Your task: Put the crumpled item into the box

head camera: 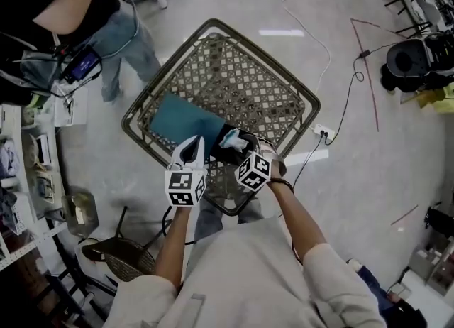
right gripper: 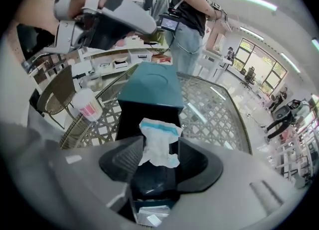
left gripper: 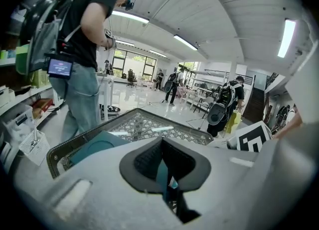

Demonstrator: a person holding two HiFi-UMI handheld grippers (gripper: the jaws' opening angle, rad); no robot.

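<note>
While the left gripper (left gripper: 163, 167) is closed on a thin teal edge (the lid (right gripper: 149, 82), I'd guess), the right gripper (right gripper: 159, 160) stands wide open around the wad (right gripper: 158, 144), which is perched at the box (right gripper: 127, 119) mouth, soft and feather-light, best pinched across its bunched middle

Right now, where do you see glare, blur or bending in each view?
Head view: dim, edges bent, lamp glare on the floor. Left gripper view: lamp very bright, ceiling lines curved, near foreground soft. Right gripper view: crumpled item sharp, corners dark, glare strips on the table.
</note>
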